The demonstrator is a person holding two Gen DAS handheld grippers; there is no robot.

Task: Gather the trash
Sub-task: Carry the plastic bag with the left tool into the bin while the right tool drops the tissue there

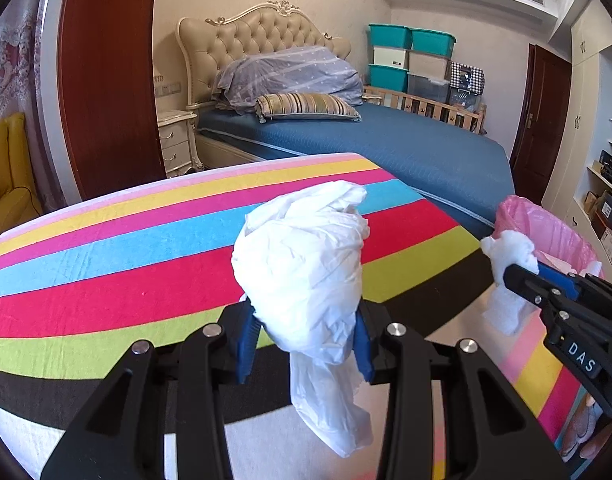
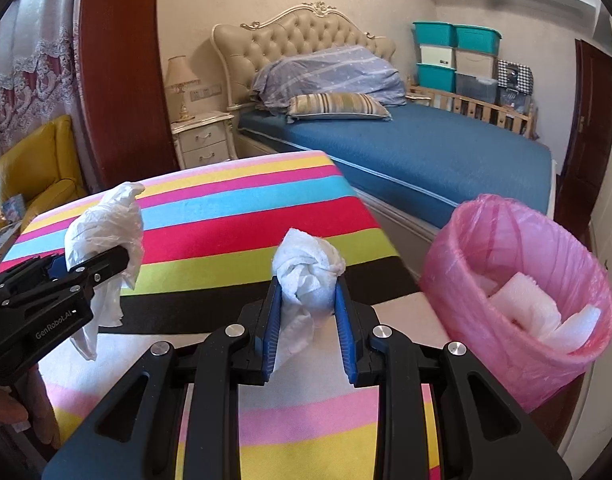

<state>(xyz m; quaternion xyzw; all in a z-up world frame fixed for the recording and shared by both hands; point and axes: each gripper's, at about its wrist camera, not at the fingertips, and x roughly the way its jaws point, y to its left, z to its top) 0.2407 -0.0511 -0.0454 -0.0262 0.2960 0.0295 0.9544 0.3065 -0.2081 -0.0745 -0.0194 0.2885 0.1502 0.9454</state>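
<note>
- Bin [image 2: 517, 296], lined in pink and standing just beside the striped table [image 2: 210, 232], serves as the landmark; white foam pieces [image 2: 545, 312] lie inside it.
- Left gripper [image 1: 306, 332] grasps a crumpled white plastic bag [image 1: 302, 264] between its blue pads; the bag bulges above the pads and a loose tail hangs below them.
- That bag sits well apart from the bin, raised over the table, on the side away from the bin.
- Right gripper [image 2: 309, 312] is clenched on a wad of white tissue [image 2: 306, 276]; the wad bunches above the pads and a strip trails down between them.
- Tissue is near the bin, between it and the bag, above the table's edge and outside the rim.
- In the left view the tissue [image 1: 505, 256] shows right against the bin's [image 1: 545, 232] near rim; whether it touches the liner cannot be told.
- Bed [image 2: 405, 152] with a blue sheet lies behind the bin and table.
</note>
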